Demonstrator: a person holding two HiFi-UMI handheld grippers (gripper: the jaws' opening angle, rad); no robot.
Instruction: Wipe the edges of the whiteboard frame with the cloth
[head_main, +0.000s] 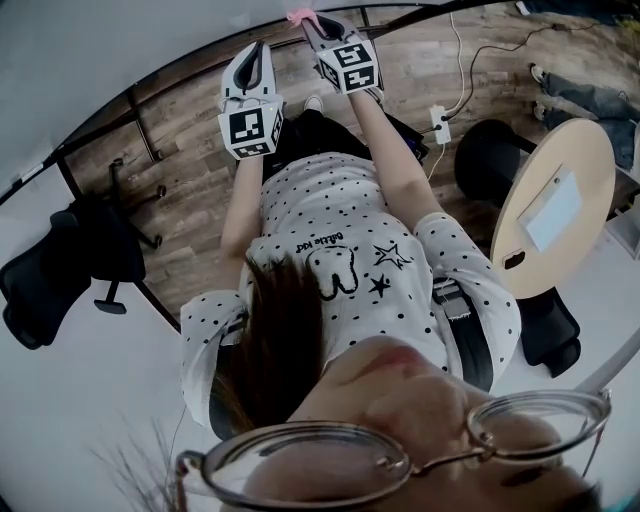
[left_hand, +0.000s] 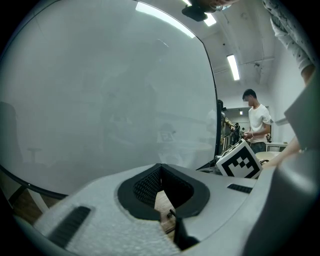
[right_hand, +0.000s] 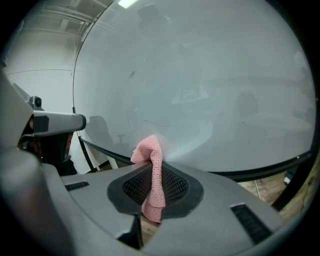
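The right gripper (right_hand: 152, 166) has its fingers (right_hand: 175, 186) clamped on a pink knitted cloth (right_hand: 151, 172). One end of the cloth bunches up just past the fingertips and the rest hangs down between the dark ribbed pads. That bunched end appears to rest on the white surface of the large whiteboard (right_hand: 200, 75), just above the fingertips. The whiteboard's thin black frame (right_hand: 260, 173) runs along its lower edge, passing just beyond the fingers on either side.

The left gripper (left_hand: 160, 167) has its fingers (left_hand: 142, 189) pressed together at the tips with nothing between them. A small gap lower down, between the pads, shows only wooden floor. The whiteboard fills the space ahead of these fingers. Its black frame stands as an upright edge to their right and curves along the bottom to their left. Beyond that upright edge, far past the fingertips, a person in a white T-shirt (left_hand: 258, 120) stands in the room.

In the head view both grippers are raised side by side toward the board. The left gripper (head_main: 258, 52) is just beside the right gripper (head_main: 316, 24), and the pink cloth (head_main: 298, 16) shows at the right one's tips. A black office chair (head_main: 60, 272) stands well off to the left of the fingers, and a round wooden table (head_main: 545, 170) well off to the right.
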